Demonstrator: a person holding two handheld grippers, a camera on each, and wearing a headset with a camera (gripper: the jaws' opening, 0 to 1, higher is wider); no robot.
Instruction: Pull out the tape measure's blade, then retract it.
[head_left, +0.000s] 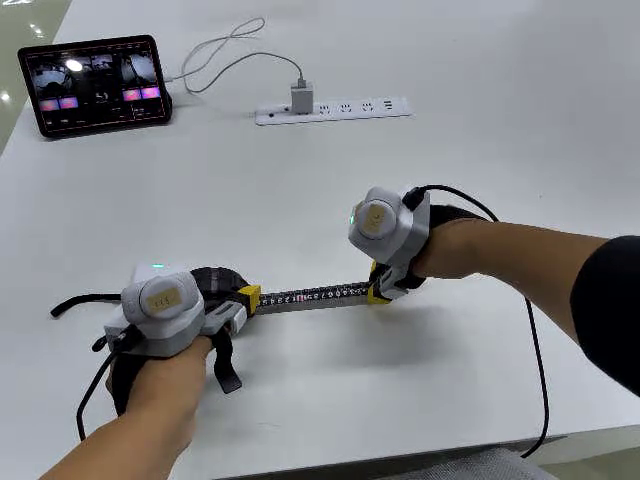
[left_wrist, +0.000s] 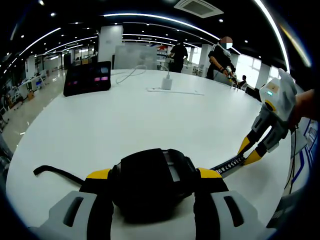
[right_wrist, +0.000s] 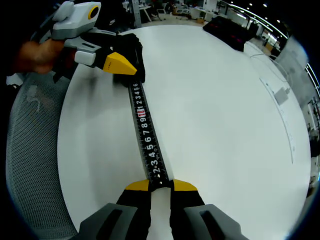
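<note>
One tape measure (head_left: 214, 282), two grippers (head_left: 240, 298) (head_left: 378, 292), one tablet (head_left: 95, 85)

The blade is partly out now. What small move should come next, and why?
Probably draw the right gripper a little farther from the case, in line with the blade. Its jaws are shut on the blade's end, the left gripper clamps the case on the table, and the blade lies straight between them, so a straight pull should extend it cleanly.

left gripper (head_left: 236, 306) clamps the tape measure (head_left: 214, 283); right gripper (head_left: 380, 291) pinches its blade (head_left: 312, 296) (drawn out).
</note>
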